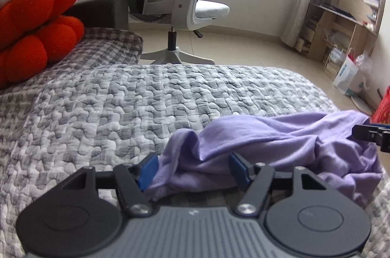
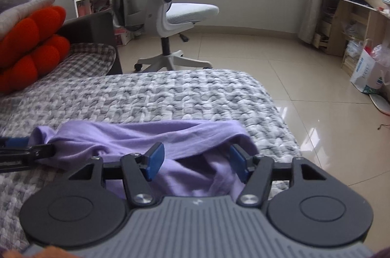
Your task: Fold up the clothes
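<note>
A crumpled lavender garment (image 1: 280, 143) lies on the grey-and-white quilted bed (image 1: 121, 107). My left gripper (image 1: 193, 169) is open, its blue pads on either side of the garment's left end. The right gripper's fingers (image 1: 373, 133) show at the right edge of the left wrist view, by the garment's other end. In the right wrist view the garment (image 2: 151, 136) lies bunched near the bed's right edge (image 2: 275, 111). My right gripper (image 2: 196, 163) is open around its right part. The left gripper's fingers (image 2: 24, 148) show at the garment's left end.
An orange knotted cushion (image 1: 31, 31) sits on the bed's far left. A white office chair (image 1: 190, 4) stands on the tiled floor beyond the bed. Wooden shelves (image 1: 346, 21) and a paper bag (image 2: 368, 72) stand at the right wall.
</note>
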A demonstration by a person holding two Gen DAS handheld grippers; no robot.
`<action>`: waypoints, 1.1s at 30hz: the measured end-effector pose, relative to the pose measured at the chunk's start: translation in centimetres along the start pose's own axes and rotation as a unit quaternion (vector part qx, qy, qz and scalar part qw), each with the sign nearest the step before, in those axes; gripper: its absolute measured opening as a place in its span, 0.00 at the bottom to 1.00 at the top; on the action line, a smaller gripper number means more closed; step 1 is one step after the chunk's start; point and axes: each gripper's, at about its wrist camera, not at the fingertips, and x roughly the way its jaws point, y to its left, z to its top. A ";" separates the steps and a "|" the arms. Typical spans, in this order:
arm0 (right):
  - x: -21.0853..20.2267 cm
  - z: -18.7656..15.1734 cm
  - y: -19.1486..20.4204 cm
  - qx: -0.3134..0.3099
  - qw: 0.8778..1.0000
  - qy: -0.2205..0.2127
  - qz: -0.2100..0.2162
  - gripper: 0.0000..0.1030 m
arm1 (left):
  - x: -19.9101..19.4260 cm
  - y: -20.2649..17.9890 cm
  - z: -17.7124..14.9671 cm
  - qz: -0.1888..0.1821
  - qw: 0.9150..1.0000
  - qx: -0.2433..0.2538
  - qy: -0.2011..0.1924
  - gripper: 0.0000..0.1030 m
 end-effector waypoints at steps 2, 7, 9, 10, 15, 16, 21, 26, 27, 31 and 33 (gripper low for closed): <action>0.2 -0.2 0.4 -0.010 1.000 0.004 -0.005 0.62 | 0.9 -0.6 0.0 0.007 1.000 0.019 0.009 0.32; 0.1 -0.3 -0.1 -0.007 1.000 0.001 0.005 0.61 | -1.7 1.9 2.1 0.028 0.998 -0.020 -0.053 0.04; 0.1 -0.3 -0.4 -0.005 1.000 0.001 0.003 0.60 | -3.9 4.2 3.2 0.060 0.992 -0.048 -0.099 0.01; 0.1 -0.3 -0.5 -0.005 1.000 0.001 0.002 0.60 | -5.0 5.4 3.8 0.084 0.987 -0.057 -0.126 0.01; 0.4 -0.7 0.5 -0.028 1.000 0.010 0.007 0.60 | -7.0 9.3 4.3 0.096 0.977 -0.108 -0.159 0.01; 0.5 -0.7 0.9 -0.035 0.999 0.011 0.007 0.60 | -6.4 9.2 4.1 0.093 0.980 -0.103 -0.144 0.01; 1.1 -1.4 2.3 -0.073 0.997 0.030 0.011 0.60 | -5.6 9.5 3.7 0.083 0.983 -0.107 -0.121 0.01; 2.4 -2.3 2.2 -0.095 0.994 0.050 -0.012 0.61 | -4.7 9.4 3.3 0.071 0.989 -0.098 -0.091 0.01; 2.5 -2.2 1.9 -0.088 0.995 0.051 -0.004 0.55 | -4.5 9.3 3.3 0.070 0.989 -0.097 -0.087 0.01; 1.9 -1.7 1.1 -0.064 0.998 0.027 0.004 0.16 | -5.8 10.3 3.6 0.087 0.981 -0.128 -0.121 0.01; 0.2 -1.0 1.1 -0.065 0.998 -0.028 0.004 0.15 | -7.5 11.4 3.7 0.093 0.970 -0.157 -0.159 0.01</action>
